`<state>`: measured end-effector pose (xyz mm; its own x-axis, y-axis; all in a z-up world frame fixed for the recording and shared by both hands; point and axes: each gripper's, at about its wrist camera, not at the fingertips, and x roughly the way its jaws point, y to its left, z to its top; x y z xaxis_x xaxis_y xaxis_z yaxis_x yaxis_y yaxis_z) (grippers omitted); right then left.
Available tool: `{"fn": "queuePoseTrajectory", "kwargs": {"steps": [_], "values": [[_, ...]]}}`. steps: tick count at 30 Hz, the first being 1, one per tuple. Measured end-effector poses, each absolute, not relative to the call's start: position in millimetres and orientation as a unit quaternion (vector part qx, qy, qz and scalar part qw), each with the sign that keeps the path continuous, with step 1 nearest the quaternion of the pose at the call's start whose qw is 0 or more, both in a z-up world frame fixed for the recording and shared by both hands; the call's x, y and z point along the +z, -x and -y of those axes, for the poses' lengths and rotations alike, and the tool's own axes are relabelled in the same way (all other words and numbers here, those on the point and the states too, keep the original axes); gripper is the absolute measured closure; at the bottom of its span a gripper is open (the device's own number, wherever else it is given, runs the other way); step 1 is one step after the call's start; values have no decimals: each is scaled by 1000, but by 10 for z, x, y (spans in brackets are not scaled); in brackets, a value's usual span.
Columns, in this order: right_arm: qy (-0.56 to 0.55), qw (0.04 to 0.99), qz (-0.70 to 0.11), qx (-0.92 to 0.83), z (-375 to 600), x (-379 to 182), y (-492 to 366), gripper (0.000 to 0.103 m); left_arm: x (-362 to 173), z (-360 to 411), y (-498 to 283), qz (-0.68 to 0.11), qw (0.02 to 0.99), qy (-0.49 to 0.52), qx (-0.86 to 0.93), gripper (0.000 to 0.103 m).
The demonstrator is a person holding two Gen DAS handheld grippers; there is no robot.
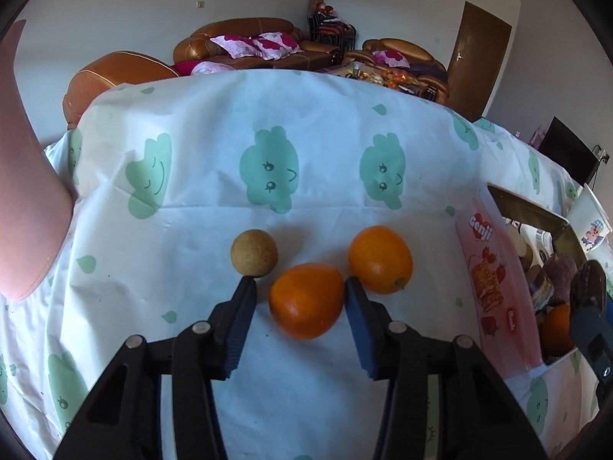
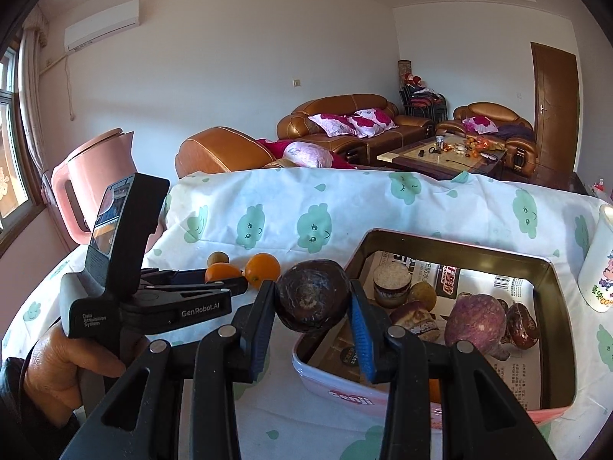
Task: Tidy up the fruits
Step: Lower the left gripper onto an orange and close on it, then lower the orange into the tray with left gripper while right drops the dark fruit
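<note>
In the left wrist view my left gripper [image 1: 300, 287] is open around an orange [image 1: 306, 299] lying on the tablecloth; its right pad touches the fruit and the left pad stands apart. A second orange [image 1: 380, 259] and a small tan round fruit [image 1: 254, 252] lie just beyond. In the right wrist view my right gripper [image 2: 312, 297] is shut on a dark purple-brown round fruit [image 2: 312, 294], held above the near-left corner of the pink Genji tin [image 2: 559, 299]. The tin holds a purple fruit [image 2: 475, 322], a dark red fruit [image 2: 521, 326] and other pieces.
A pink kettle [image 2: 94, 176] stands at the table's far left. A white printed cup [image 2: 601, 264] stands right of the tin. The table carries a white cloth with green prints [image 1: 268, 115]. Sofas and a coffee table lie beyond.
</note>
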<state>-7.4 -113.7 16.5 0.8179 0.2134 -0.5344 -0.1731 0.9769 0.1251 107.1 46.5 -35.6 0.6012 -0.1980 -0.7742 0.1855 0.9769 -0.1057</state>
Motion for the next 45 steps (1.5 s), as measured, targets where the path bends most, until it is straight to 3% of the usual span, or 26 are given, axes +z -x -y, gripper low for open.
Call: {"fn": "queuePoseTrajectory", "kwargs": {"steps": [4,6,23,45], "values": [[-46,950,-291,102,1179,149,50,64,-351,-503,-1099,-432,895,23,-112,56],[-52,949,-294,102,1197,138,35,64,-350,-562,-1087,-430,893,43,-127,66],[-49,969,-223,90,1316,416,233,64,-13,-1038,-367,-312,947,71,-11,66],[-97,977,-187,-19,2710,589,294,64,291,758,-248,-268,948,-18,-168,66]]}}
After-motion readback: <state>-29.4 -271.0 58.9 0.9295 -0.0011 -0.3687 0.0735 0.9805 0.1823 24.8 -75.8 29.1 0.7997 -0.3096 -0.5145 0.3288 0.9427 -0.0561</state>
